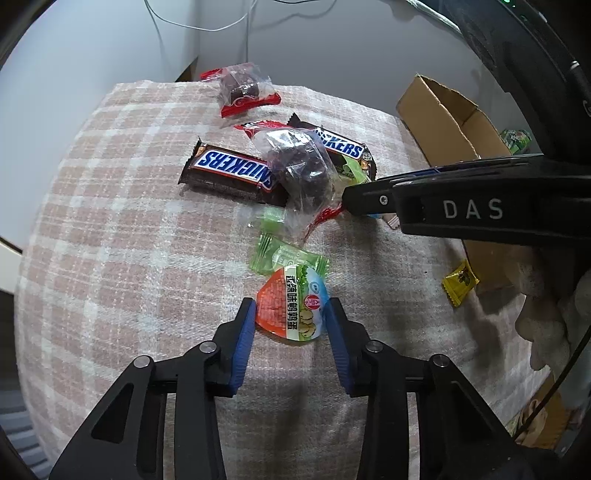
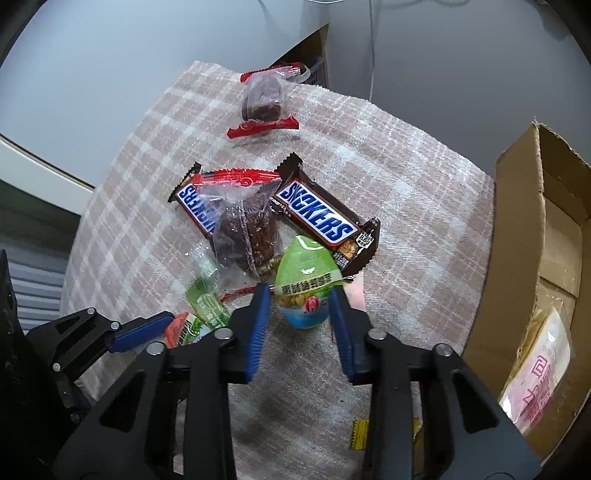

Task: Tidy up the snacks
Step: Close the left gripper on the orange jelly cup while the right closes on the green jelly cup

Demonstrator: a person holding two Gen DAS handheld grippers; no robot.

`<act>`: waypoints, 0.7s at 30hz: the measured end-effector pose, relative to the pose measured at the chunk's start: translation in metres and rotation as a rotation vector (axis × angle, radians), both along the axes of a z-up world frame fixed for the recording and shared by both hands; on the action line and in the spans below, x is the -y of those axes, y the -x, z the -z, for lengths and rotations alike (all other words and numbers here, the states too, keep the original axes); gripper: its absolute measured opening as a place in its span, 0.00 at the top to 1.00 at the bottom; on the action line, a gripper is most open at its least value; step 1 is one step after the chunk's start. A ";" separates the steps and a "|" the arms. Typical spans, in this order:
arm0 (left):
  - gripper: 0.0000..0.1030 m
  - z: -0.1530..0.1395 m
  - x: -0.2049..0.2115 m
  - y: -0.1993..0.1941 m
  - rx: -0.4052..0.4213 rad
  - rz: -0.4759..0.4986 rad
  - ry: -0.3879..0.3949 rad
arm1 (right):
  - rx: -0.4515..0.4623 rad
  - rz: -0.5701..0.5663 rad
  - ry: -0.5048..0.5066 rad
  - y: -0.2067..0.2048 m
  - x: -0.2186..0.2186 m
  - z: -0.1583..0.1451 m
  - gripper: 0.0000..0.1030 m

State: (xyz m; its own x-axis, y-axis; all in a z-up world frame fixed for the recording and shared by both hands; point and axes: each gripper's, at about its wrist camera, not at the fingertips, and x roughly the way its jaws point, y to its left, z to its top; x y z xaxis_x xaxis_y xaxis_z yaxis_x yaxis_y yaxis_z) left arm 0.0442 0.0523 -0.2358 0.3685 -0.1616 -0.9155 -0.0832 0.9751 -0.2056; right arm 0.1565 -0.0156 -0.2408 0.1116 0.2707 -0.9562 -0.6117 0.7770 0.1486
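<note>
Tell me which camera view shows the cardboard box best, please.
The right wrist view: the cardboard box shows its open inside, with a pink packet. In the left wrist view the cardboard box is partly hidden behind the right hand-held gripper.

Plain grey-white wall [image 2: 110,55] behind everything, with a couple of thin cables [image 1: 243,26] hanging down it. The desk wears a pink and white checked cloth [image 1: 110,184], and off to the side sits an open cardboard box [image 2: 535,240].
</note>
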 end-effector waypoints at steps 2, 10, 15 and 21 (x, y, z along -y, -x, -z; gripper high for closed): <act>0.67 0.000 -0.001 0.002 0.003 -0.002 0.003 | -0.001 -0.003 -0.005 0.000 0.001 0.000 0.71; 0.73 -0.004 -0.013 0.012 0.000 -0.036 0.038 | 0.009 0.006 -0.036 0.005 0.014 -0.011 0.79; 0.74 -0.006 -0.016 0.018 0.002 -0.043 0.046 | 0.005 0.016 -0.058 0.010 0.024 -0.017 0.83; 0.75 -0.013 -0.018 0.023 0.013 -0.045 0.052 | -0.003 0.024 -0.083 0.016 0.033 -0.023 0.95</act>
